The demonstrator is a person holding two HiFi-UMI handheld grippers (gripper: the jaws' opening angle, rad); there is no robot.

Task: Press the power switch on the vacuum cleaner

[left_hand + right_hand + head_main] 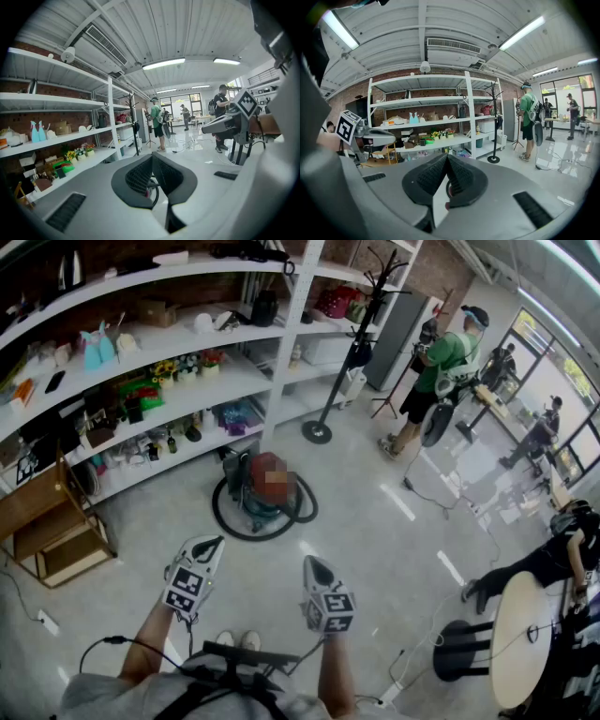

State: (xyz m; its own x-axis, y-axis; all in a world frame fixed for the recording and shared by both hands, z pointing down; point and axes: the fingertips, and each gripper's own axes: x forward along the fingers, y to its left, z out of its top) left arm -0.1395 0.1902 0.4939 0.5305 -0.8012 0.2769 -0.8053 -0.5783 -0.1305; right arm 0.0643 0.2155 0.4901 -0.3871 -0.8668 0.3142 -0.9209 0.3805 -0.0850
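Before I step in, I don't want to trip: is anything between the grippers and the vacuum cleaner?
Only its own black hose, looped on the floor around the vacuum cleaner, crosses the near side. Otherwise bare floor lies between it and the left gripper and right gripper, both with jaws shut.

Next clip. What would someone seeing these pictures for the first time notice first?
The two claws stand out first: the left claw and the right claw, both shut and empty, held side by side low in the head view. Ahead of them on the floor sits the red vacuum cleaner, ringed by its black hose, before the white shelves. A person in a green shirt stands further right.
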